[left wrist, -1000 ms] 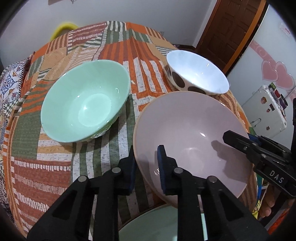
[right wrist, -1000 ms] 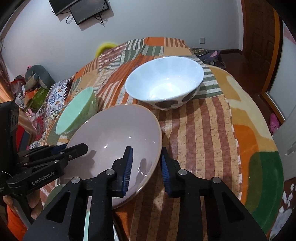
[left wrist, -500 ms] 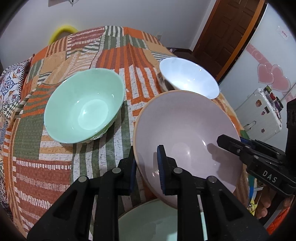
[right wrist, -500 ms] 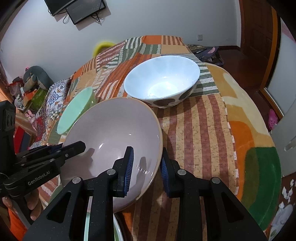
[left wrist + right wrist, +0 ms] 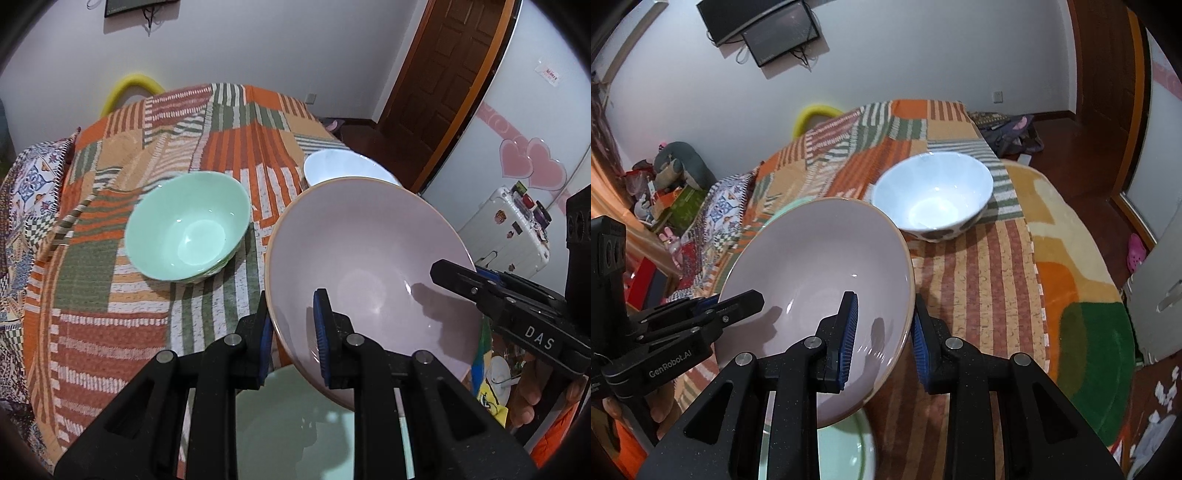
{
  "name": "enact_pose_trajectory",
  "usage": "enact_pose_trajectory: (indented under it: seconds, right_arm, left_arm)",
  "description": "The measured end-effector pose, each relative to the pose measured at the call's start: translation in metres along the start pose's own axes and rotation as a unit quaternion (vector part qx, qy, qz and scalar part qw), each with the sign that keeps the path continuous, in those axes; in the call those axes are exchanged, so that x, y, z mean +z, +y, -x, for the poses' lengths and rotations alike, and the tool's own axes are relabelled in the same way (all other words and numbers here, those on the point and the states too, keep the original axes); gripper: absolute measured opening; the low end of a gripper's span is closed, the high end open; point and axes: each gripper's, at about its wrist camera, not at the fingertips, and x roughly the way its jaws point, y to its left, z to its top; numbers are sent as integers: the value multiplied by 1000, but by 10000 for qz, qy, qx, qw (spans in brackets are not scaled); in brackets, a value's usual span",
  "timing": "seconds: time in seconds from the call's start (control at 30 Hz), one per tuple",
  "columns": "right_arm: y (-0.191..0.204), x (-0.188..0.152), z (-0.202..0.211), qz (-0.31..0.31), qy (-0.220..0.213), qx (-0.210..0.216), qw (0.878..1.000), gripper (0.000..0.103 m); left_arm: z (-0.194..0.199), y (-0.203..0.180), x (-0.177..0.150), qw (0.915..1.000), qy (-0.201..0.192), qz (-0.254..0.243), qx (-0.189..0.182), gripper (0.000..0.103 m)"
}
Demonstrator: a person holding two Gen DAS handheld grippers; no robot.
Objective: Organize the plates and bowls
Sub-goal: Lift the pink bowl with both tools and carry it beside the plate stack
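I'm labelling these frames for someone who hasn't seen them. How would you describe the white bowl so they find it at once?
Start at the patchwork striped cloth covering the table. Toward its far right side, beyond the large pale pink bowl, sits the round white ceramic bowl. Unlike the plain mint green bowl, it has dark brown spots around its outside.

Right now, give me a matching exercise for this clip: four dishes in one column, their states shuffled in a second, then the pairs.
Dishes:
1. pink bowl
2. mint green bowl
3. white bowl with brown spots
4. pale green dish

States:
A. resting alone on the patchwork cloth, untouched
B. beneath the lifted bowl, nearest the cameras
C. clamped at opposite rims by the left gripper and right gripper
D. partly hidden behind the pink rim in the left wrist view

Pairs: 1-C, 2-A, 3-D, 4-B
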Motion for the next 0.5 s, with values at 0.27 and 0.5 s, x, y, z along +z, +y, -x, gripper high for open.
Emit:
enact_pose_trajectory:
  seconds: [0.27,0.5]
  right_arm:
    - [25,-7,21,252,-134,155,9995,26]
    - [47,-15,29,437,-174,315,9984,26]
  left_arm:
    - [47,4,-17,9996,-279,61,88,20]
    - [82,13,-35,9984,-479,183,243,20]
